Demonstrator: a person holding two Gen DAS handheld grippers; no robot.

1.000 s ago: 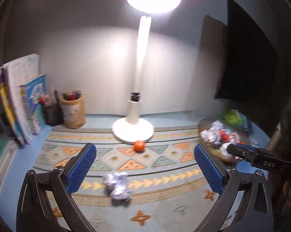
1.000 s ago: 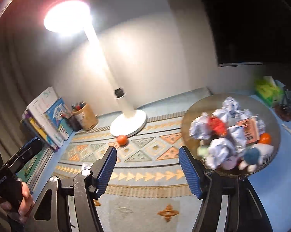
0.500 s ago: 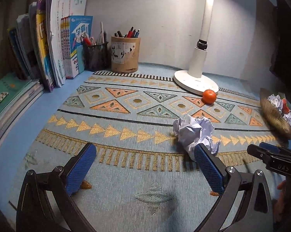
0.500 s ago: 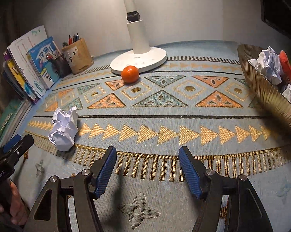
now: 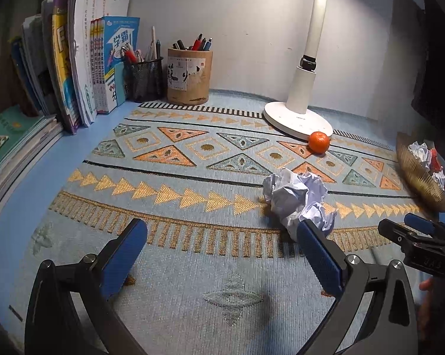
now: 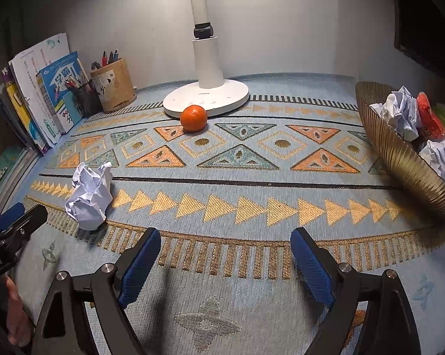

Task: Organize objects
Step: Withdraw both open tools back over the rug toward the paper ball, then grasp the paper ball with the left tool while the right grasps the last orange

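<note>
A crumpled white paper ball (image 5: pixel 297 199) lies on the patterned mat, just beyond my left gripper's right fingertip; it also shows in the right wrist view (image 6: pixel 89 196). An orange (image 5: pixel 318 141) sits by the lamp base, also in the right wrist view (image 6: pixel 193 118). A ribbed gold bowl (image 6: pixel 405 162) holding more paper balls and red items stands at the right, also in the left wrist view (image 5: pixel 420 177). My left gripper (image 5: pixel 222 254) is open and empty, low over the mat. My right gripper (image 6: pixel 225 261) is open and empty, low over the mat.
A white lamp base (image 6: pixel 206 97) stands at the back. A wooden pen holder (image 5: pixel 189 77) and a black mesh cup (image 5: pixel 144 80) stand at the back left beside upright books (image 5: pixel 83 68). Flat books (image 5: pixel 12 145) lie at the left edge.
Both grippers have dropped from a high view down close to the mat. The left gripper has come nearer the paper ball. Both stayed open.
</note>
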